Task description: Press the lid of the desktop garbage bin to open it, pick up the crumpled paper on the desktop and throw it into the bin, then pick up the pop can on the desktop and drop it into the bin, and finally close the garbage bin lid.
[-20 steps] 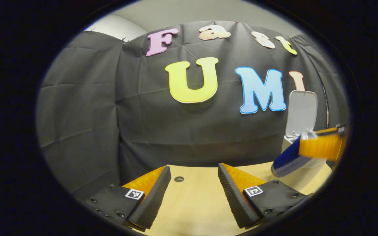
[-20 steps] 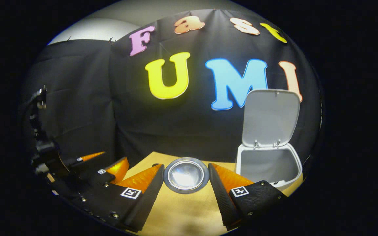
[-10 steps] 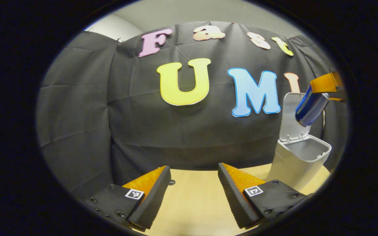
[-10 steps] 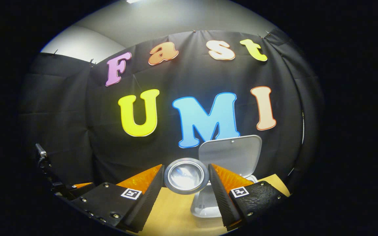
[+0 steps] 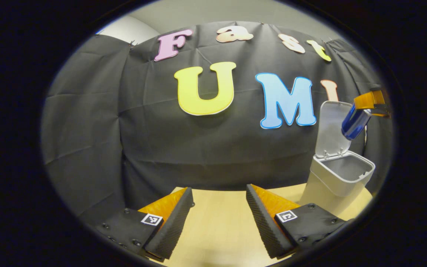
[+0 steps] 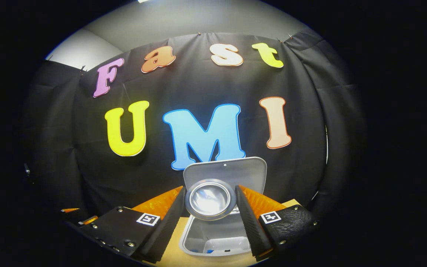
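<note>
Now your right gripper (image 6: 210, 202) clamps the pop can (image 6: 210, 199) above the open bin (image 6: 198, 243).

Your left gripper (image 5: 219, 217) hovers spread and unloaded over the table (image 5: 217, 233); the lid (image 6: 224, 171) stands upright, crumpled paper (image 6: 224, 244) lies inside.
</note>
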A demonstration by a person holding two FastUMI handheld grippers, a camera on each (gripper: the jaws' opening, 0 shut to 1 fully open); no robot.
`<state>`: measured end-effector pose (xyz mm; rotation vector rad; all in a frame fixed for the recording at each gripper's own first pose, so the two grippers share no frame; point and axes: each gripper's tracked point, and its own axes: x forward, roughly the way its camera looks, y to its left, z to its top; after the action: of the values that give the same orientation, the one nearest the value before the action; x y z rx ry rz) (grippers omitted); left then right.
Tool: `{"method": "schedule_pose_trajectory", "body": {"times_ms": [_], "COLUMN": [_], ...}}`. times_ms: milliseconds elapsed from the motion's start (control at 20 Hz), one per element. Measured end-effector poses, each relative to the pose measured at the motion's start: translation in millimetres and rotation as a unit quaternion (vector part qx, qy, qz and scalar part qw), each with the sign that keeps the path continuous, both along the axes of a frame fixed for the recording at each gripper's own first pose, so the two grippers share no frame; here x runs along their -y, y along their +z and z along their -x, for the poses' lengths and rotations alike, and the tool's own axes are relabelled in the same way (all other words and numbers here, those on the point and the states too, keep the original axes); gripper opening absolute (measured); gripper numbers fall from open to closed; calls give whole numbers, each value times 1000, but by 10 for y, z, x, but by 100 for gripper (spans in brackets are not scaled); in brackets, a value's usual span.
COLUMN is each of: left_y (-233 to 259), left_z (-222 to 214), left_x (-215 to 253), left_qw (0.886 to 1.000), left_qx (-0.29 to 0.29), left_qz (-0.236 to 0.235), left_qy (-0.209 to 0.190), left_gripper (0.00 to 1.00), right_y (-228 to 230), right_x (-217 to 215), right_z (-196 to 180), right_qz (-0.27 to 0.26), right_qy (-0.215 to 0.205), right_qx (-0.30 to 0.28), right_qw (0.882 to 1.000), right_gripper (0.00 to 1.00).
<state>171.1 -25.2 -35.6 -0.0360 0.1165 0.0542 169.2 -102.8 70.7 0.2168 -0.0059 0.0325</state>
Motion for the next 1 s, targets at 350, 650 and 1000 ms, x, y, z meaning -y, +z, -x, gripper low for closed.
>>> {"method": "schedule_pose_trajectory", "body": {"times_ms": [350, 650, 1000], "left_y": [-85, -103, -120], "left_z": [-69, -103, -135], "left_x": [-25, 15, 41], "left_qw": [1000, 1000, 1000], "left_qx": [-12, -15, -17], "left_qz": [-1, -2, -2], "left_qy": [5, -1, -4], "left_gripper": [100, 100, 100], "right_y": [-220, -419, -388], "right_x": [-27, -17, 4], "right_z": [-213, -311, -317], "right_qz": [1, -12, -19], "right_qy": [5, 1, 1], "right_qx": [-26, -55, -48], "right_qw": [1000, 998, 999], "right_gripper": [84, 100, 99]}}
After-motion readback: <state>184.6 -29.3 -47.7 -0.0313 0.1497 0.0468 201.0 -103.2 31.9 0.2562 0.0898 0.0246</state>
